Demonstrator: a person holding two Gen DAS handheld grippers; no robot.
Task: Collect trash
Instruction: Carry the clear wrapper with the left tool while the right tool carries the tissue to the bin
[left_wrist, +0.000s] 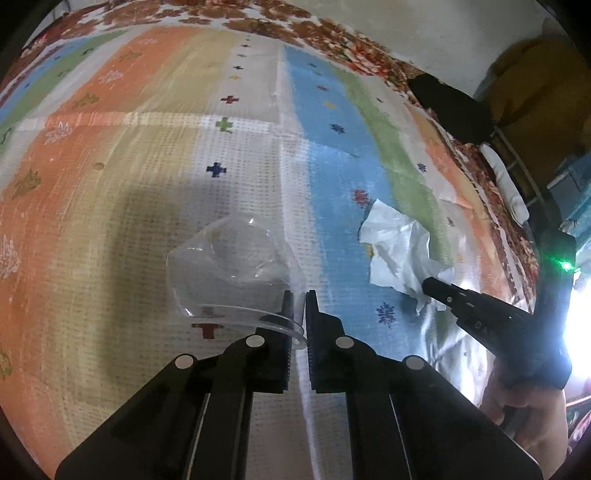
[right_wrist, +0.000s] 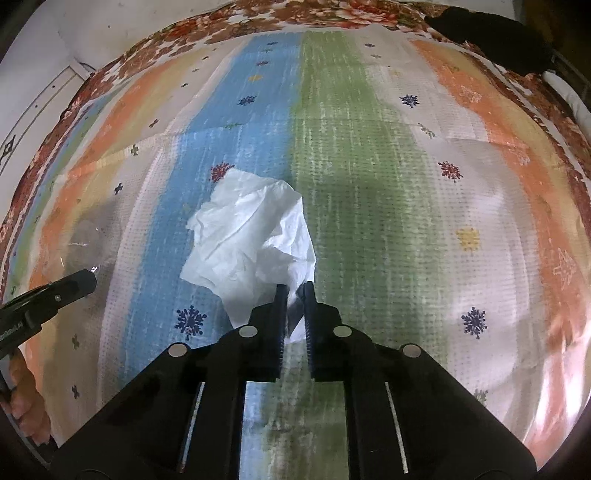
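left gripper (left_wrist: 299, 295) is clenched on the rim of a clear plastic cup (left_wrist: 229, 266), jaws nearly together with the thin rim pinched between them. cup is crushed and tipped on its side, body stretching far and left from the fingertips, over the white and beige stripes of the cloth. right gripper (right_wrist: 293, 290) is clamped on the near right corner of a crumpled white tissue (right_wrist: 251, 243), a bit of the paper showing in the narrow gap between the jaws. tissue spreads far-left from the tips, mostly over the blue stripe, its right edge reaching the green one.

both sit over a striped plastic mat (right_wrist: 369, 184) (orange, beige, white, blue, green bands with small cross and snowflake prints). in the left wrist view the tissue lies right of the cup, well apart, with the right gripper's tip on its near edge. under the mat is a floral bedsheet (left_wrist: 332, 33), showing along the far edge. a black cloth (left_wrist: 450, 107) lies at the far right corner.
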